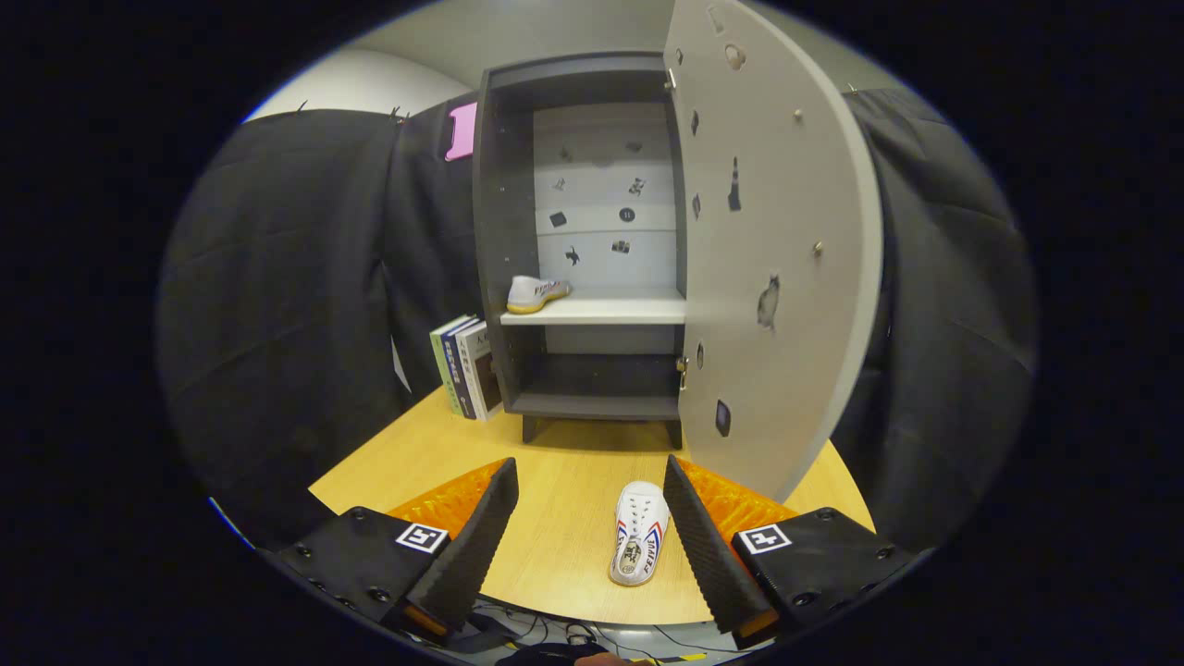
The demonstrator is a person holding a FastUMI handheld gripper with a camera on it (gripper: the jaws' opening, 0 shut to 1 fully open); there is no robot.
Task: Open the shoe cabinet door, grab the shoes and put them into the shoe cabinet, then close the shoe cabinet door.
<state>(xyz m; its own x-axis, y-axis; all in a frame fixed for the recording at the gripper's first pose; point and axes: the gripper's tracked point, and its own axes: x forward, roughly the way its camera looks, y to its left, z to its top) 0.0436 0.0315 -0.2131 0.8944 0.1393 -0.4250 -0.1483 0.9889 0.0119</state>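
Note:
A dark shoe cabinet (504,231) stands on the wooden table beyond my fingers, its pale door (772,240) swung wide to the right. One white shoe (536,293) with a yellow sole lies on the left end of the white shelf (610,312) inside. A second white shoe (639,532) lies on the table, toe pointing at the cabinet, between my fingers and close to the right one. My gripper (592,481) is open and holds nothing.
Several books (465,367) lean against the cabinet's left side. The wooden table (555,462) has a near edge just under my fingers, with cables below it. Black cloth walls close in left and right. The open door overhangs the table's right part.

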